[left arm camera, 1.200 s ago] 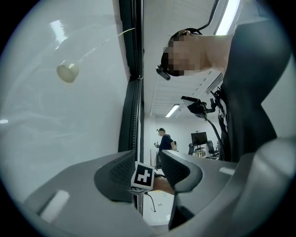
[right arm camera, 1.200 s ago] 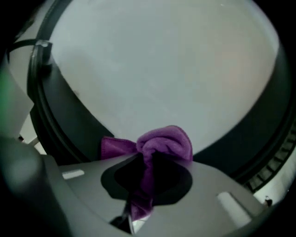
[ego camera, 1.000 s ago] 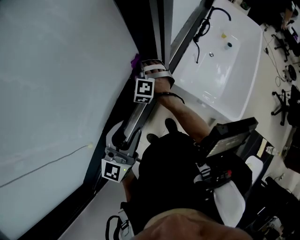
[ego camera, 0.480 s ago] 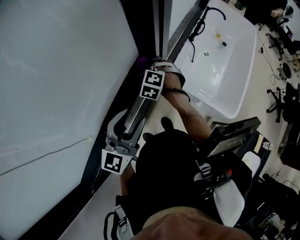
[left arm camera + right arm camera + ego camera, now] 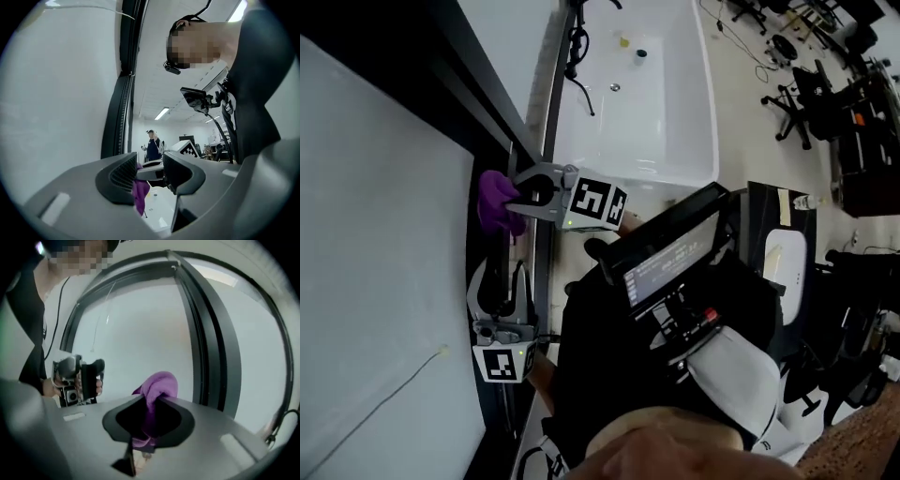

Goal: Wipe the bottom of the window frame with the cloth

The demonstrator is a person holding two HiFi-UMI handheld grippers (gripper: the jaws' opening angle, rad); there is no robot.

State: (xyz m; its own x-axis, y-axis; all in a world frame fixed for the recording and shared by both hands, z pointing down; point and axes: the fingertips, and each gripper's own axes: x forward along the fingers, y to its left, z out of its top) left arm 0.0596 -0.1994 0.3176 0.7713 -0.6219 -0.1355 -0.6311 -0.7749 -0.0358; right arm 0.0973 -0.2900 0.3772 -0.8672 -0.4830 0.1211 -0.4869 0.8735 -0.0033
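Tongs status | right tongs (image 5: 522, 200) clamped on purple cloth (image 5: 495, 202) | left tongs (image 5: 502, 281) apart, holding nothing

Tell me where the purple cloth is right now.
In the head view, the purple cloth sits left of centre, pinched in the right claw at the dark window frame, near the white sink.

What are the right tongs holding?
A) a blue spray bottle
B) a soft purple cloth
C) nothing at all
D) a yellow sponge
B: in the right gripper view the right tongs are shut on the soft purple cloth, which bunches up and pokes out from between them.
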